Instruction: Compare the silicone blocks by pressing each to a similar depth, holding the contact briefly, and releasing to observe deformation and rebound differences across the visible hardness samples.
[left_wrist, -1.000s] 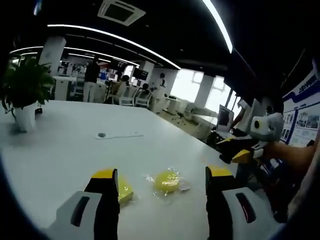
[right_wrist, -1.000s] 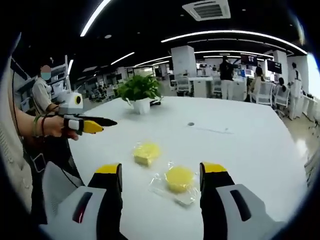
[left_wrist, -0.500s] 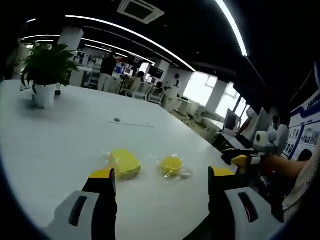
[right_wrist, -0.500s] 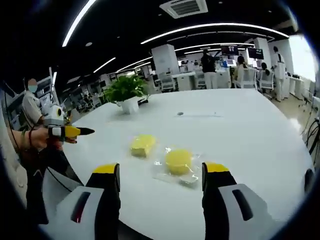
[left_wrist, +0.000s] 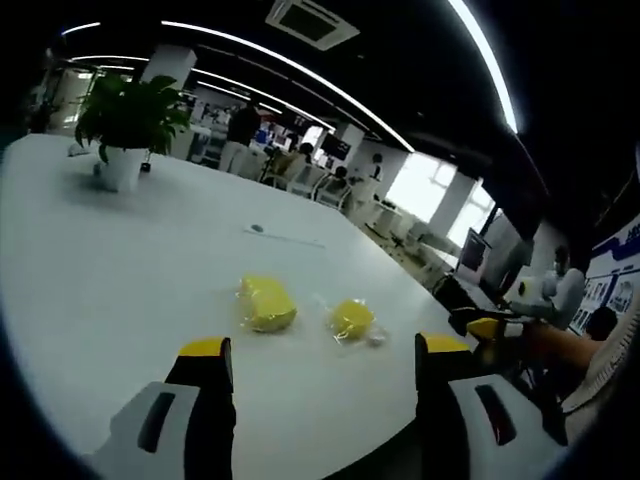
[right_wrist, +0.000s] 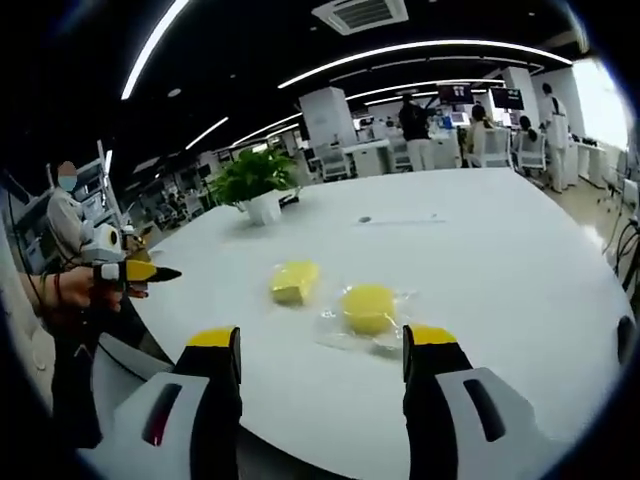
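Yellow silicone blocks lie untouched beyond both grippers' parted jaws.

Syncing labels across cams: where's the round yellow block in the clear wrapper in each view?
Left gripper view: round yellow block, right of centre, right of the squarish yellow block.
Right gripper view, just right of centre, right of that block.
Shared landmark: potted plant on the white table.
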